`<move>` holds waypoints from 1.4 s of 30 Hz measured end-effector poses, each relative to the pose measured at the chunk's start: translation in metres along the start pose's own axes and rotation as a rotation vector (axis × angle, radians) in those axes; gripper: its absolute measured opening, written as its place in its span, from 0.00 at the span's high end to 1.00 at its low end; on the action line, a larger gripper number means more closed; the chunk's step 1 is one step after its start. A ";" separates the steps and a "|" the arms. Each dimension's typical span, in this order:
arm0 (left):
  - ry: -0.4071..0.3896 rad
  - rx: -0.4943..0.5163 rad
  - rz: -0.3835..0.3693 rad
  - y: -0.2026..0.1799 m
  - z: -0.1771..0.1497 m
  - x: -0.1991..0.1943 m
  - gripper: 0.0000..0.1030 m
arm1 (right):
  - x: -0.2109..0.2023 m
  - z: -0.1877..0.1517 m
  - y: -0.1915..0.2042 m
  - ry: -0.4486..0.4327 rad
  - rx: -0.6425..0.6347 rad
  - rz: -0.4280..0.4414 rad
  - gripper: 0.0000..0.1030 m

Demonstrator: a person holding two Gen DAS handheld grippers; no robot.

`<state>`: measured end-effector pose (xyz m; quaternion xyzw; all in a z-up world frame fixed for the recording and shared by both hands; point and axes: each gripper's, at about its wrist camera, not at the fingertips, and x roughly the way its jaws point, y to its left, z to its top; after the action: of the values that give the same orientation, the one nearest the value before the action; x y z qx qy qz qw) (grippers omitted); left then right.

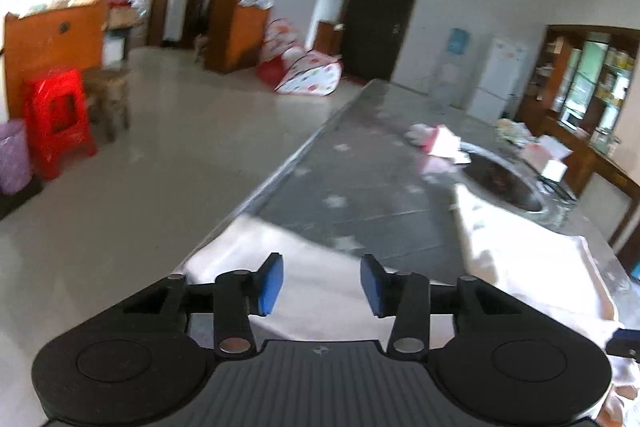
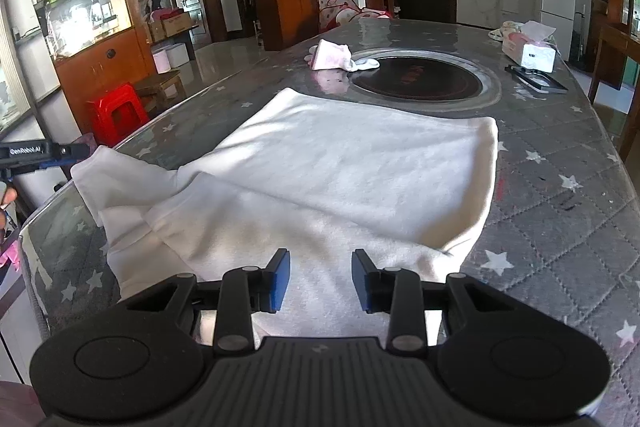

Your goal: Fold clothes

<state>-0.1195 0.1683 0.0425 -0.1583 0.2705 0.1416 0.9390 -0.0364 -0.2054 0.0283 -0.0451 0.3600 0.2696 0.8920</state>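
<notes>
The right gripper (image 2: 319,279) hangs low over the near end of the white garment (image 2: 340,163), its blue pads standing apart with only cloth showing beneath the gap and nothing pinched between them. The left gripper (image 1: 322,285) is likewise parted and empty, poised above the garment's near-left part (image 1: 280,259) beside the table edge; its view is smeared with blur, so finer detail there cannot be told

The garment lies spread on the grey star-patterned table (image 2: 560,163), most of it flat, with a sleeve (image 2: 116,175) thrown out to the left toward the table's edge. A fold runs slantwise across the body, so the cloth is doubled in places. Its long axis runs from the near edge away toward the round dark inset (image 2: 416,79) in the tabletop; the far hem stops just short of that inset. Beyond lie a small pale pink cloth (image 2: 332,57) and a tissue box (image 2: 528,53), well clear

It looks like soft, light knit: limp, sure to sag and drag when lifted, not fragile, and liable to slide on the glossy cover. Best taken by a hem, the sleeve end or a corner, pinching through both layers, one hold on each side so it stays taut
</notes>
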 end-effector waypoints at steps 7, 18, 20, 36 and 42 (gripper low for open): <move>0.002 -0.091 0.139 0.025 -0.004 0.006 0.43 | 0.000 -0.001 -0.002 0.010 0.006 -0.008 0.67; 0.022 -0.174 0.190 0.038 -0.007 0.020 0.61 | 0.000 -0.001 -0.003 0.007 0.004 -0.004 0.64; 0.016 -0.189 0.191 0.041 -0.007 0.021 0.80 | 0.000 -0.002 -0.003 0.007 0.005 -0.007 0.63; -0.060 -0.146 -0.256 -0.012 0.016 -0.019 0.91 | -0.003 -0.001 -0.005 -0.008 0.014 -0.013 0.53; -0.032 -0.047 -0.400 -0.058 0.015 -0.025 0.91 | -0.004 -0.002 -0.004 -0.016 0.017 -0.009 0.29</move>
<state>-0.1131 0.1167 0.0812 -0.2282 0.2152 -0.0390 0.9487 -0.0380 -0.2115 0.0286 -0.0370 0.3548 0.2629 0.8965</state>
